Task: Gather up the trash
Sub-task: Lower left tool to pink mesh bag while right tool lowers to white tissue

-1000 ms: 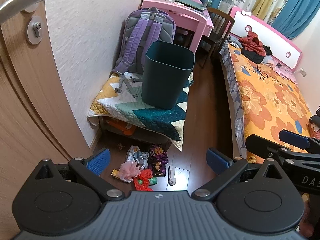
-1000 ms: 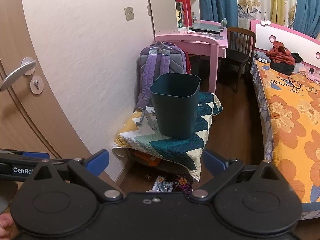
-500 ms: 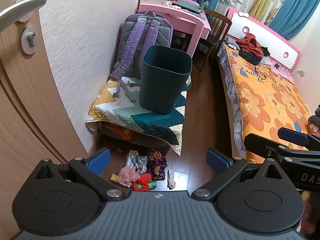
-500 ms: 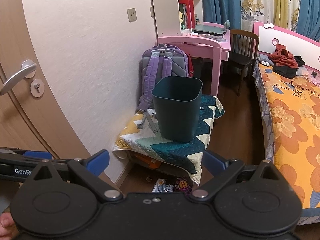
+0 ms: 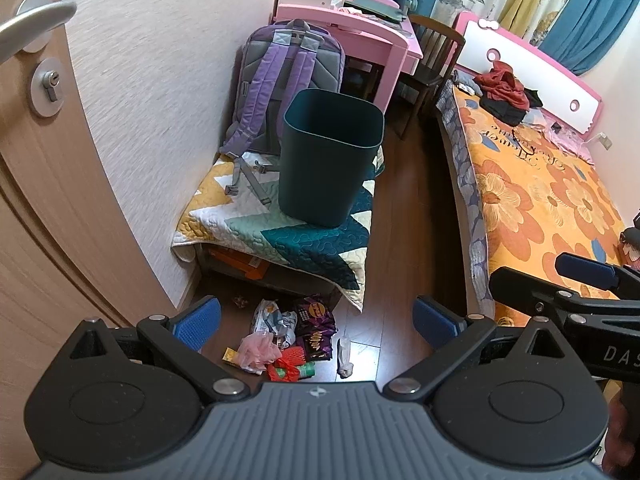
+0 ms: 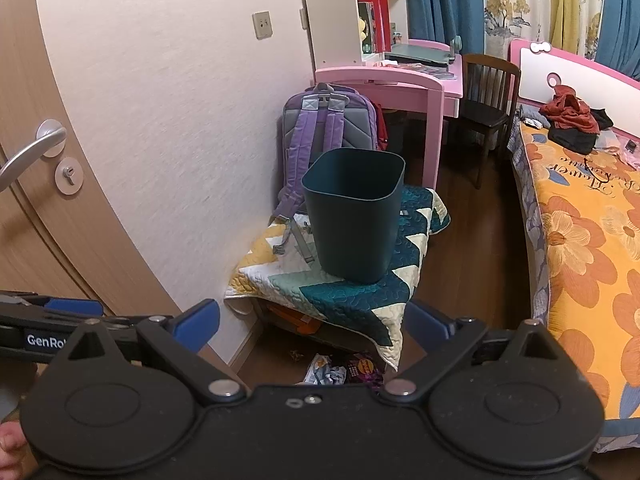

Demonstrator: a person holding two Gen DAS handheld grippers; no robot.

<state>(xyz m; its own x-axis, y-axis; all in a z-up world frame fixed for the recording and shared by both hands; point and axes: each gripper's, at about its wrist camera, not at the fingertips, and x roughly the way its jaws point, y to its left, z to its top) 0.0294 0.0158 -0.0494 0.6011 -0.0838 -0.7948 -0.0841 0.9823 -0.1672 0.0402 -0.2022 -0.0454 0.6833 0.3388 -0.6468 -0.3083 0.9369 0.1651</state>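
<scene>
A dark teal bin (image 5: 330,158) (image 6: 354,214) stands upright on a quilt-covered low bench (image 5: 280,232) (image 6: 344,292). On the wood floor in front of the bench lies a heap of trash (image 5: 288,338): a purple snack bag (image 5: 314,326), pink crumpled plastic (image 5: 258,350), a red net (image 5: 286,368), a white wrapper (image 5: 344,356). My left gripper (image 5: 316,322) hangs open above the heap, nothing between its fingers. My right gripper (image 6: 312,322) is open too, higher up, facing the bin; only part of the trash (image 6: 344,370) shows under it.
A purple backpack (image 5: 284,80) leans on the wall behind the bin. A door (image 5: 36,160) is at the left, a bed with an orange floral cover (image 5: 540,200) at the right, a pink desk (image 5: 352,32) and dark chair (image 5: 432,60) at the back.
Both views have pulled back and risen a little; the bin and the trash heap look slightly smaller. Both grippers stay open.
</scene>
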